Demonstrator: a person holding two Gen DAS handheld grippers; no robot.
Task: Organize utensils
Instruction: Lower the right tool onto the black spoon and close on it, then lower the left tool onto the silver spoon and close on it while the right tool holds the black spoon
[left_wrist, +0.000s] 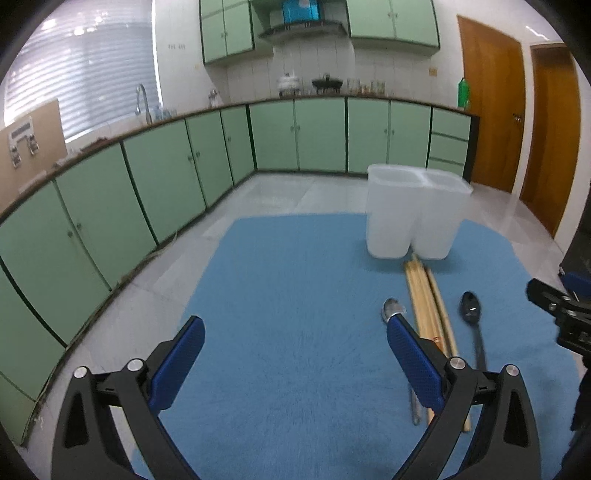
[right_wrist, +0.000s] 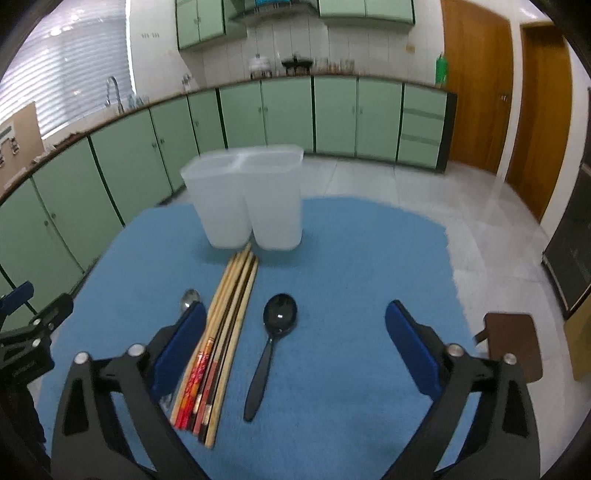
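Observation:
A translucent white two-compartment holder (right_wrist: 245, 195) stands upright at the far side of a blue mat (right_wrist: 351, 258); it also shows in the left wrist view (left_wrist: 412, 210). Several wooden chopsticks (right_wrist: 225, 332) lie bundled in front of it, also in the left wrist view (left_wrist: 428, 306). A black spoon (right_wrist: 273, 339) lies to their right (left_wrist: 474, 321). A metal spoon (right_wrist: 189, 298) lies to their left, partly hidden by a finger (left_wrist: 393, 308). My left gripper (left_wrist: 295, 332) is open and empty above the mat. My right gripper (right_wrist: 295, 325) is open and empty, over the black spoon.
Green floor cabinets (left_wrist: 155, 177) with a worktop curve round the back and left. Wooden doors (right_wrist: 480, 92) stand at the right. A brown stool (right_wrist: 513, 343) sits right of the mat. The tiled floor (right_wrist: 406, 192) lies beyond the table.

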